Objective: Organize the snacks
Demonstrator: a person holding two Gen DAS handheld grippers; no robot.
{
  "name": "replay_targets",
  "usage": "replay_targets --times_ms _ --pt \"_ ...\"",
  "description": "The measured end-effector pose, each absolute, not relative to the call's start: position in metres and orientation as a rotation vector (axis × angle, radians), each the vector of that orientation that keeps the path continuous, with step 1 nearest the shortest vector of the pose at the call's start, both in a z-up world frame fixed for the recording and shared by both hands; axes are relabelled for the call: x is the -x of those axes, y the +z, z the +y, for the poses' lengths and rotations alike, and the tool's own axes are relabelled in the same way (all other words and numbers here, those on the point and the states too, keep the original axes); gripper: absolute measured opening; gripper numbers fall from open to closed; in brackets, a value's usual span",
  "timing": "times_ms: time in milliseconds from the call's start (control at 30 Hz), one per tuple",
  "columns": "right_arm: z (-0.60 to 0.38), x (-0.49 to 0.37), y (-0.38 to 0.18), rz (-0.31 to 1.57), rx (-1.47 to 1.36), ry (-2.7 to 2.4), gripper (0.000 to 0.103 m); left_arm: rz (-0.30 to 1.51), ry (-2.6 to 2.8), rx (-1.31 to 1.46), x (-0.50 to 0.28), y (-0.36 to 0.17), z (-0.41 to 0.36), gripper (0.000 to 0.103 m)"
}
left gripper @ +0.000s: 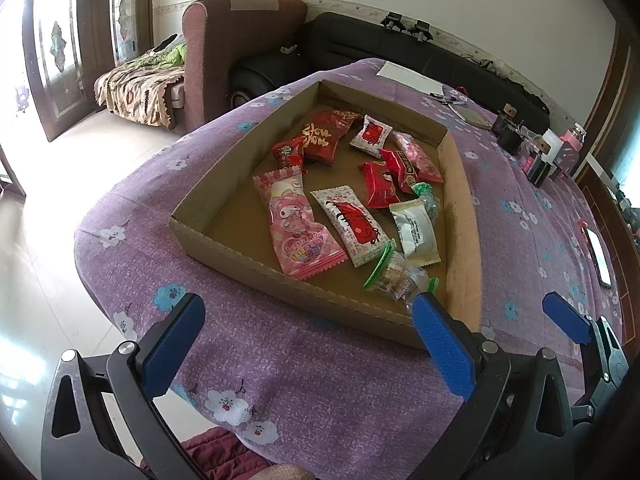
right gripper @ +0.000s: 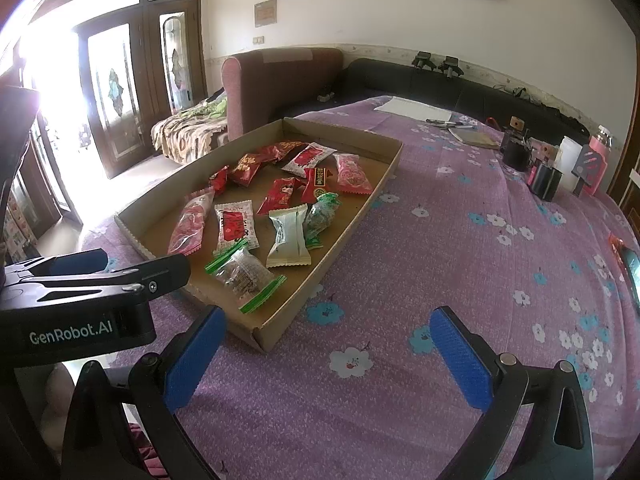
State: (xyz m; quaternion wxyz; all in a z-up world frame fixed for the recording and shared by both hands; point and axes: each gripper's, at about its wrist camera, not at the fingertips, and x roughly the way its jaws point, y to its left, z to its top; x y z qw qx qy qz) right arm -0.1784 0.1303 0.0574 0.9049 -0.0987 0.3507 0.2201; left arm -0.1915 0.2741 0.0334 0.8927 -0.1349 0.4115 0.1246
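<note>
A shallow cardboard tray [left gripper: 260, 268] [right gripper: 340, 136] lies on the purple flowered tablecloth and holds several wrapped snacks. Among them are a pink cartoon packet [left gripper: 296, 228] [right gripper: 190, 224], a white-and-red packet [left gripper: 352, 224] [right gripper: 236, 226], a plain white packet [left gripper: 416, 232] [right gripper: 288, 236], a clear green-edged packet [left gripper: 400, 276] [right gripper: 244, 276] and red packets [left gripper: 320, 140] farther back. My left gripper [left gripper: 308, 344] hovers open just before the tray's near wall, holding nothing. My right gripper [right gripper: 328, 360] is open and empty over the cloth, right of the tray's near corner.
At the table's far right stand dark cylinders [right gripper: 546, 180], a white bottle [right gripper: 570, 160] and a pink bottle [right gripper: 600, 148]. Paper [right gripper: 412, 110], a pen and a notebook [right gripper: 476, 138] lie at the back. A phone [left gripper: 598, 256] lies near the right edge. Sofas stand beyond the table.
</note>
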Motion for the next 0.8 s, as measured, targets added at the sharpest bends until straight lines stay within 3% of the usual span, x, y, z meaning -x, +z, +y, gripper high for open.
replay_targets --times_ms 800 --pt "0.089 0.186 0.074 0.692 0.115 0.434 0.103 0.811 0.308 0.209 0.191 0.059 0.244 0.103"
